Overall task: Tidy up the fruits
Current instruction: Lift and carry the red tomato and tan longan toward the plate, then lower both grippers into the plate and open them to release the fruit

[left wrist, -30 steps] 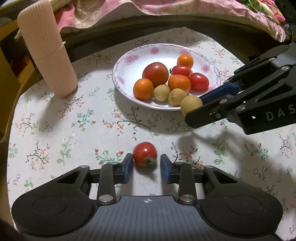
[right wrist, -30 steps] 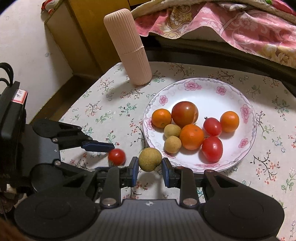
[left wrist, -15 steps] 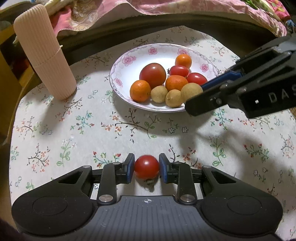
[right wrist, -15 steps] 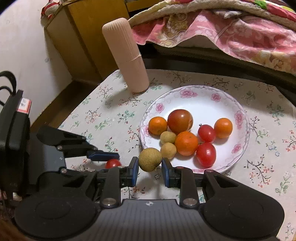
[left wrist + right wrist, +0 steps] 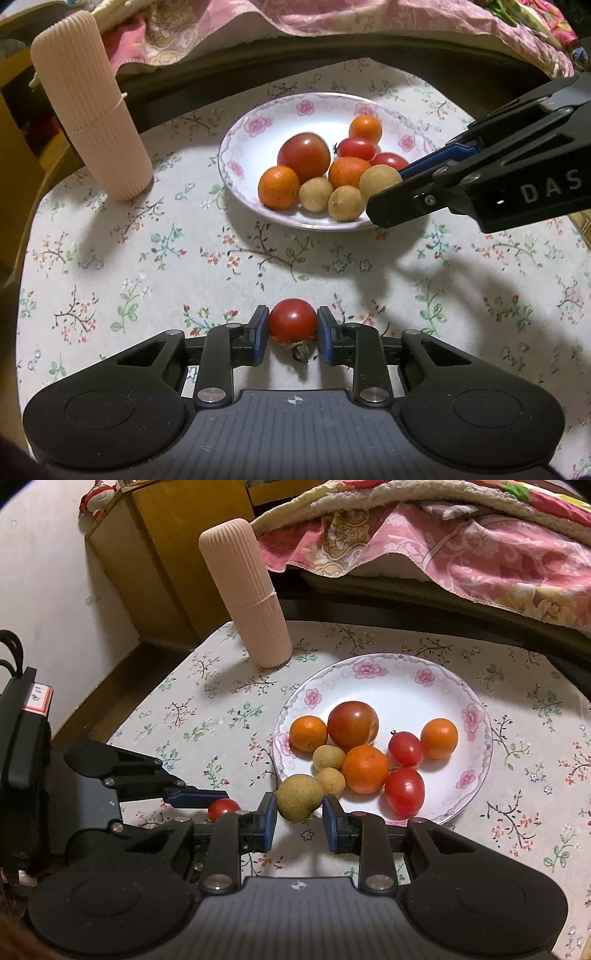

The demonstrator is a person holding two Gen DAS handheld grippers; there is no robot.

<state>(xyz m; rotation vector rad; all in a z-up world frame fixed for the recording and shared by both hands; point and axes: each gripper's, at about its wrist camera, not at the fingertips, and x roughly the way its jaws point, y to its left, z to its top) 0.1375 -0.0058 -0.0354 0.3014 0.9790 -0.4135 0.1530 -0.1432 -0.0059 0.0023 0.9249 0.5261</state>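
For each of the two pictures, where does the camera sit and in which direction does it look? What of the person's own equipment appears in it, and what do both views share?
Left wrist view: sits on the left tool, looks forward and down along its fingers, closing on a small red tomato; the right tool enters from the right.
Right wrist view: sits on the right tool, looks forward and down at a tan round fruit it grips by the plate's near rim; the left tool shows at left.
Shared: the flowered plate of fruit, the ribbed pink cylinder, the floral tablecloth, both held fruits.
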